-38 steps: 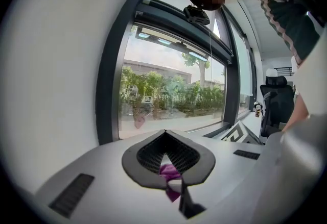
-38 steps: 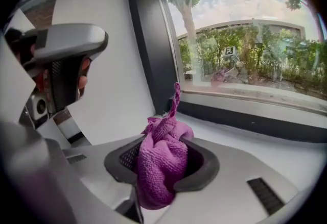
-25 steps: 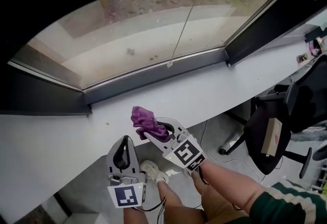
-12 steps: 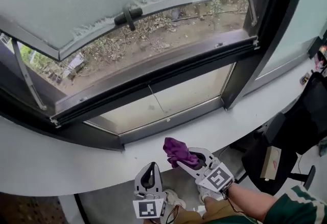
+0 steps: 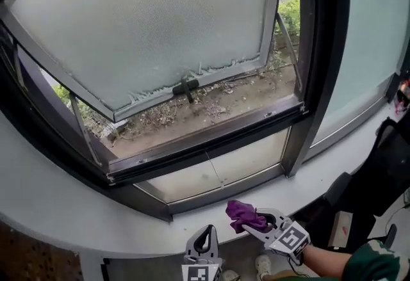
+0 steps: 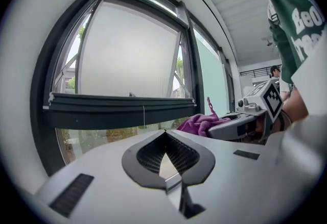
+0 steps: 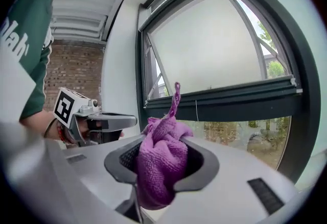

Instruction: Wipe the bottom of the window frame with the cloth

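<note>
A bunched purple cloth [image 5: 242, 214] is clamped in my right gripper [image 5: 251, 221], which is shut on it and hovers over the white sill [image 5: 96, 228]. In the right gripper view the cloth [image 7: 161, 156] bulges from between the jaws, with a thin tail sticking up. The dark bottom rail of the window frame [image 5: 211, 144] runs above and beyond the cloth, apart from it. My left gripper [image 5: 204, 242] sits low and to the left of the right one, shut with nothing in it; its tips [image 6: 164, 134] meet. The cloth [image 6: 200, 123] also shows to its right.
A frosted sash [image 5: 147, 30] stands tilted outward with a dark handle [image 5: 186, 88] at its lower edge. Soil and plants [image 5: 211, 107] lie outside. A fixed pane [image 5: 218, 168] sits under the rail. A black office chair [image 5: 384, 171] stands at the right.
The head view has swung upward, so the open sash and the rail now fill the picture. Both grippers sit lower and further right in it. The right gripper still grips the cloth.
</note>
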{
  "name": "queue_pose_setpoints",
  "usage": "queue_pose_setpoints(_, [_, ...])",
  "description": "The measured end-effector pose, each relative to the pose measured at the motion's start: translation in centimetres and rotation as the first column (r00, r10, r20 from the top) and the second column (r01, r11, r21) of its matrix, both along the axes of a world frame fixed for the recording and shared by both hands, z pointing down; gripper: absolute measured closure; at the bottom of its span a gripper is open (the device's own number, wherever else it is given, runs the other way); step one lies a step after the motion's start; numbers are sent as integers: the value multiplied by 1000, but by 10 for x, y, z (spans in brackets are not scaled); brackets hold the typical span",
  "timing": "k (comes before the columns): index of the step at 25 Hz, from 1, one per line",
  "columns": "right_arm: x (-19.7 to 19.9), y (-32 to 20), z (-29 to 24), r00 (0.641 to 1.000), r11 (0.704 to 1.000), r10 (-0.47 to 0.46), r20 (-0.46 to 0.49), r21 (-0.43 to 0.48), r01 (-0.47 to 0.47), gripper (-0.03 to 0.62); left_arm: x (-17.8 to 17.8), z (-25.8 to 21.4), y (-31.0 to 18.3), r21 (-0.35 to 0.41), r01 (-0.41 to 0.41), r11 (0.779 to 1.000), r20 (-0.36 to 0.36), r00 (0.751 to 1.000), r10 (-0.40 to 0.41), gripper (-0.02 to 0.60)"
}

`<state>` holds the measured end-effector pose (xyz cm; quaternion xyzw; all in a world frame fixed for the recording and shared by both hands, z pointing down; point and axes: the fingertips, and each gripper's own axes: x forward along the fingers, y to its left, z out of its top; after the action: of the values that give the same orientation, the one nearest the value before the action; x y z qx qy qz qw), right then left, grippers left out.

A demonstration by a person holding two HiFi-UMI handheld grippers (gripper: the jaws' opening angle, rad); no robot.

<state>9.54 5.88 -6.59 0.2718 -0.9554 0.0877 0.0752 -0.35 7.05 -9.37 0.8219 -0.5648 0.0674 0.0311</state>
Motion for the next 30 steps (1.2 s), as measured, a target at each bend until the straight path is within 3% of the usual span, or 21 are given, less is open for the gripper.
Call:
queue_pose_setpoints(7, [-4, 9, -66, 998, 995, 30, 63, 89, -36, 444, 21, -49, 16, 66, -85, 994, 8, 996, 85, 575])
queue_pose_setpoints(14, [-20, 33, -101, 993, 986, 67, 102, 144, -82, 444, -1, -74, 32, 97, -98, 991, 16, 995, 96, 575])
queue_pose_setpoints(23, [-45, 44, -115, 992, 971, 100, 73, 209, -113, 444, -20, -97, 43, 156, -119, 981, 18, 993, 118, 575])
queue_pose_setpoints(30, [-53, 56, -116, 991, 970, 103, 81, 211, -118, 444, -27, -93, 54, 142, -126, 982, 20, 992, 125, 575])
